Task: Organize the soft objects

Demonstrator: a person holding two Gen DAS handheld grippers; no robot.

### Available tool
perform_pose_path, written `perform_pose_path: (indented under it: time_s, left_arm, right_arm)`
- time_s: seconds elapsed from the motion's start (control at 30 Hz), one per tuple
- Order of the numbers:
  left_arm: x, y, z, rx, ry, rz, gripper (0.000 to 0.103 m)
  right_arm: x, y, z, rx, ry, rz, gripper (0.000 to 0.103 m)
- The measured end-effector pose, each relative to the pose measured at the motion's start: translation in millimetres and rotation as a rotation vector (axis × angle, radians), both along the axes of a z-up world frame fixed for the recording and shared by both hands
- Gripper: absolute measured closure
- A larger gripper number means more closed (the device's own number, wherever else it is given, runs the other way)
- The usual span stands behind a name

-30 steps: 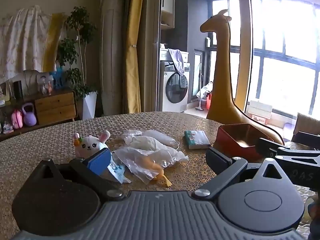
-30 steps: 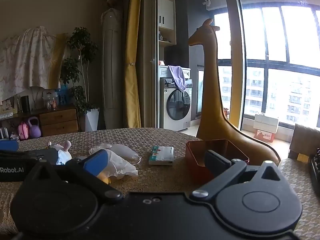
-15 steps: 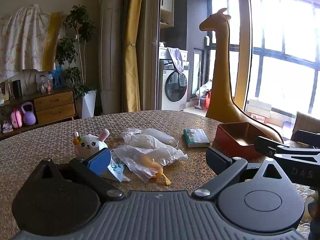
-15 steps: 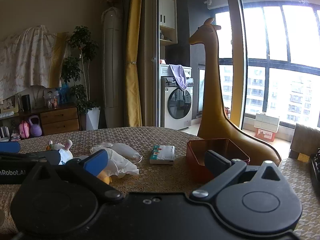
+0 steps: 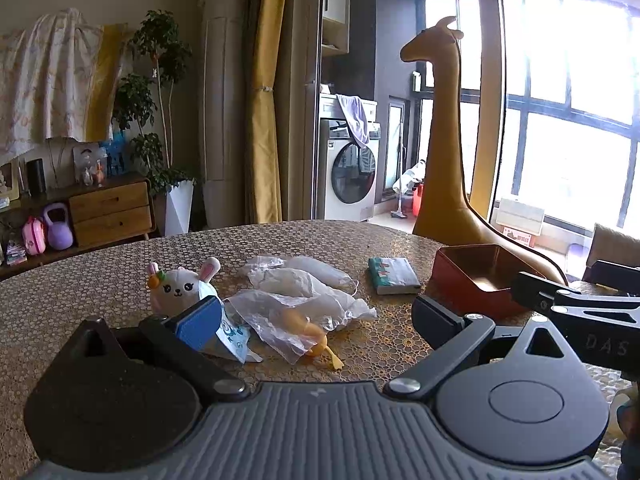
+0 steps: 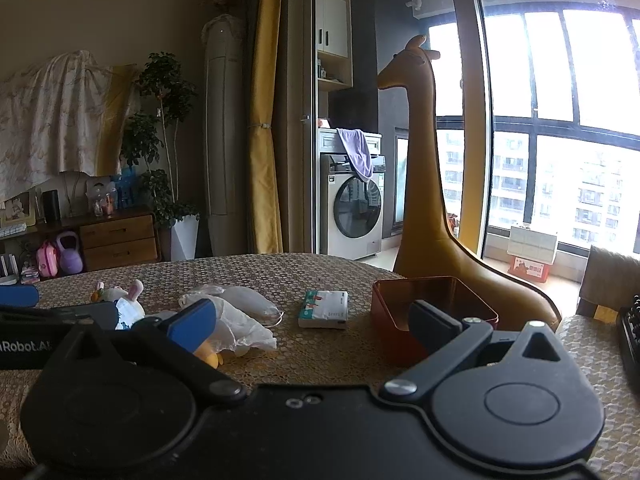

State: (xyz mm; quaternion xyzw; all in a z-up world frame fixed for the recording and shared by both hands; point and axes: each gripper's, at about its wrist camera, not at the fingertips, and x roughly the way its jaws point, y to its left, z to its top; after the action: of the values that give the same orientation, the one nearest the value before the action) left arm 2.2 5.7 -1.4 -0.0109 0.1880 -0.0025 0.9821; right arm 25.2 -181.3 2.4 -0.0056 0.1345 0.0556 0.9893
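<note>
While both tongs hover spread and empty, the bunny plush (image 5: 182, 286) sits on the counter (image 5: 80, 292) just ahead of the left tongs (image 5: 316, 320), nearer than the right tongs (image 6: 312, 322); red tin (image 5: 478, 276) lies ahead-right.

L gripper (image 5: 318, 316): black matte body, two round pivot discs, triangular cut-outs above each. Ribbed grey plate at centre base. Silver screw heads at both link-arm joints. L finger pad (image 5: 199, 322) blue; R finger black, blocky.

R gripper (image 6: 312, 322): same build, but centre plate smooth black w/ two small screws near its top edge. Blue pad (image 6: 191, 322) on L finger, black R finger. Silver pivot screws.

Lettering: "DAS" on R gripper side, "Robot.AI" white on L gripper side.
</note>
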Motion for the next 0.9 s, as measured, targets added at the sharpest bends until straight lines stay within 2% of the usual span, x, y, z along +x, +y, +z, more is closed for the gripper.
perform_pose_path:
  time_s: [0.53,0.9]
  left_arm:
    - [-0.9,1.0,-1.9,-0.009,0.009,-0.001,0.001]
    - [-5.9,2.0,0.2,-0.012,-0.020,0.008,0.001]
  right_arm:
    - [-0.3,-0.1,0.1,0.002,0.002,0.000,0.002]
    - [-2.5,-0.6,-0.6,0.006,-0.011,-0.002,0.002]
